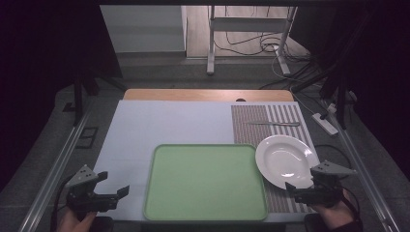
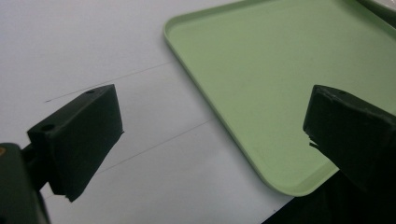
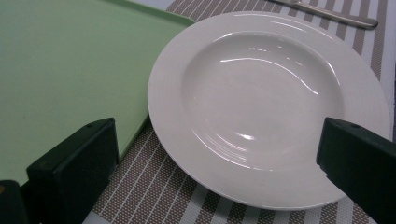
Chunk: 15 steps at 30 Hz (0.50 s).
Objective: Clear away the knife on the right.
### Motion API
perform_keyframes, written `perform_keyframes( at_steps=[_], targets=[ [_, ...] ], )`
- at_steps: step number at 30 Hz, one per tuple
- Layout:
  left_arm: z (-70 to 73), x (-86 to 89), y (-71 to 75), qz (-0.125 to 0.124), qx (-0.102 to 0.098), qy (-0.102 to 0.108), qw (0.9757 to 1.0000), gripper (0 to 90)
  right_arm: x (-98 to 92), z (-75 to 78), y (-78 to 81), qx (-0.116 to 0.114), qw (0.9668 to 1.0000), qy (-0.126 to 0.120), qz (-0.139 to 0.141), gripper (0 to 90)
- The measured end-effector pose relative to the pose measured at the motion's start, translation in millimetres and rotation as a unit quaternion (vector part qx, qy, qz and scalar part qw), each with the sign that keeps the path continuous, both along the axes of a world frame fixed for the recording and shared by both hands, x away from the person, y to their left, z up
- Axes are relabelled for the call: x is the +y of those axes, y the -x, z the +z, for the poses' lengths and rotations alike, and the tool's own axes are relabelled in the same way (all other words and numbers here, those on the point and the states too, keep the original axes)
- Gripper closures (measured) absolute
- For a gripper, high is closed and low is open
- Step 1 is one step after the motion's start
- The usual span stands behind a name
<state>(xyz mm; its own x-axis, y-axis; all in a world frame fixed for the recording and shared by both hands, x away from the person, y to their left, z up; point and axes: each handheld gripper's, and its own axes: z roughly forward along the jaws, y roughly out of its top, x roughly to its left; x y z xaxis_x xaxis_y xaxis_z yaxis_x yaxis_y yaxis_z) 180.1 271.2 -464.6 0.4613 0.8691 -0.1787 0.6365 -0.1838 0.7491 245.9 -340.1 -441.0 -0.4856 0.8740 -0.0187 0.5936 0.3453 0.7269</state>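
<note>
Striped placemat (image 1: 270, 126) is carrying a rigid, slick, breakable white plate (image 1: 285, 159); you're holding both grippers spread, so take its near rim.

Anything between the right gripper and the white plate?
Nothing but bare striped placemat. In the right gripper view, the right gripper has open jaws just short of the white plate's near rim, apart from it.

Dim overall, dark at the high view's edges. Lit from above: soft glare streaks on the plate (image 3: 261, 107). Faint shadows on the worktop (image 1: 169, 125). Near tool tips slightly soft.
</note>
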Motion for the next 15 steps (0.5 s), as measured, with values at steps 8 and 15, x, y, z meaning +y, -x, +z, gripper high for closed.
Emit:
perform_keyframes(
  at_steps=[8,15],
  targets=[
    [-0.1,-0.1,-0.1,0.001,0.001,-0.001,1.0,4.4,-1.1,-0.7,-2.0,0.009,0.9999,-0.005,0.0,0.3],
    [-0.1,-0.4,-0.2,0.002,0.002,-0.002,1.0,4.3,-1.9,-1.1,-3.4,0.016,0.9998,-0.008,-0.005,0.3]
  ],
)
